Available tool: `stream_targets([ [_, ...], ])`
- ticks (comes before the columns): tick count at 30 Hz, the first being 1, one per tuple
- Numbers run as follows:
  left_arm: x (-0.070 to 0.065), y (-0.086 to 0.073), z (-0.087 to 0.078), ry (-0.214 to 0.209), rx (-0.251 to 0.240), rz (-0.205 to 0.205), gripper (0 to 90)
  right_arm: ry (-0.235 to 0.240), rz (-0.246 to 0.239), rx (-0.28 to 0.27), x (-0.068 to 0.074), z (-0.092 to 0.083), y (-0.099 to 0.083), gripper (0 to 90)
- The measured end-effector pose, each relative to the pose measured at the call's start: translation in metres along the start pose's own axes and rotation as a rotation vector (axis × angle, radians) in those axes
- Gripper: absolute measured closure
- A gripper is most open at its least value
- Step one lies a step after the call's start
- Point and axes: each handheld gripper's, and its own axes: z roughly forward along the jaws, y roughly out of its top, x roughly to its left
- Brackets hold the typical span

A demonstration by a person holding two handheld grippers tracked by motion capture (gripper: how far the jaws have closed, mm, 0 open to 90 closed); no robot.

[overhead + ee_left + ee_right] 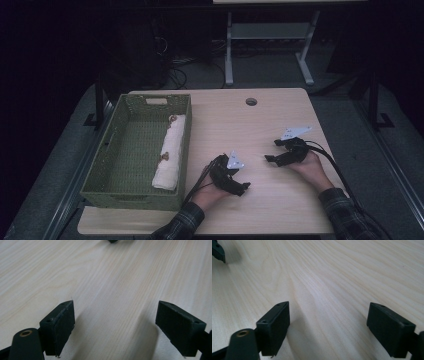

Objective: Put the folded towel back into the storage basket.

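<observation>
A green woven basket (pixel 107 165) stands on the left part of the light wooden table (pixel 260 125). A rolled white towel (pixel 171 152) with brown marks lies along the basket's right wall. My left gripper (pixel 243 187) rests low on the table just right of the basket, pointing right, and it is open. In the left gripper view its gripper (pixel 115 327) has both jaws wide apart over bare wood. My right gripper (pixel 269 159) sits at the table's right, pointing left, open too. The right gripper view has its gripper (pixel 328 328) spread with nothing between the jaws.
A round cable hole (pixel 251 101) is in the table's far middle. Black cables (pixel 340 170) trail from the right gripper off the front right edge. Beyond the table stand a white-legged desk frame (pixel 270 45) and dark floor clutter.
</observation>
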Motion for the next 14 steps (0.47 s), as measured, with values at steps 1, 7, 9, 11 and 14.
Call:
stream_targets([
  [1,0.0006,-0.0014,0.001,0.001,-0.007,0.0,15.1,-0.002,0.0,0.0,-0.0005,0.0003,0.0001,17.2],
  [7,0.002,-0.0031,0.0015,0.009,-0.023,-0.001,14.0,-0.017,0.006,0.006,0.001,0.001,0.0005,16.1],
  [9,0.0022,-0.0031,0.0017,0.011,-0.024,-0.005,13.6,-0.019,0.006,0.006,0.0009,0.0011,0.0005,16.1],
  [11,0.0022,-0.003,0.0018,0.012,-0.024,-0.005,13.3,-0.019,0.006,0.006,0.0009,0.0011,0.0005,15.7],
  [14,0.0023,-0.0029,0.0018,0.013,-0.023,-0.005,13.1,-0.021,0.01,0.012,0.0007,0.0015,0.0007,13.5],
])
